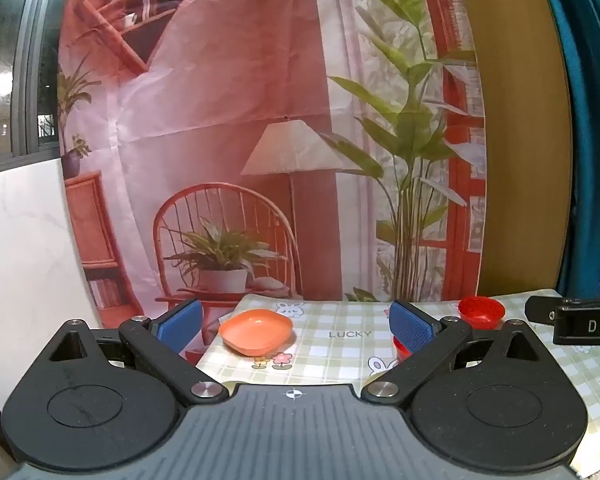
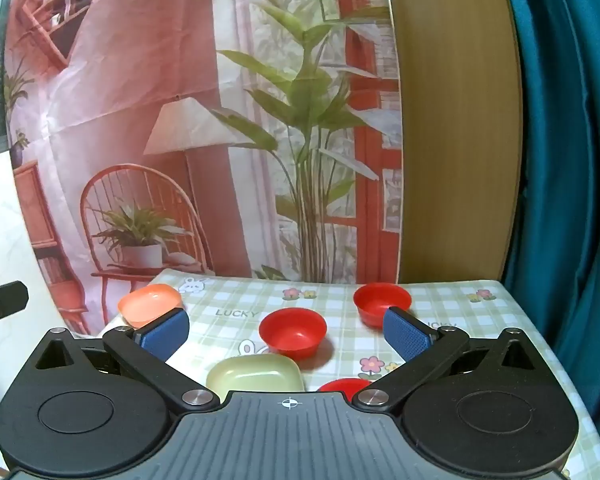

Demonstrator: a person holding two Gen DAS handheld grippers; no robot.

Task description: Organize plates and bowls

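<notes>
Both grippers, left [image 1: 296, 326] and right [image 2: 286, 334], hover level, spread wide, empty.

Desk [image 2: 340, 308] has a green-checked cloth [image 1: 340, 344] with bunny and flower prints and "LUCKY" text. Behind it hangs a printed backdrop [image 1: 260, 120]: pink room, chair, lamp, potted plants. Wood panel [image 2: 456, 140] right of it, teal curtain [image 2: 572, 160] far right, window [image 1: 16, 60] at left.
</notes>
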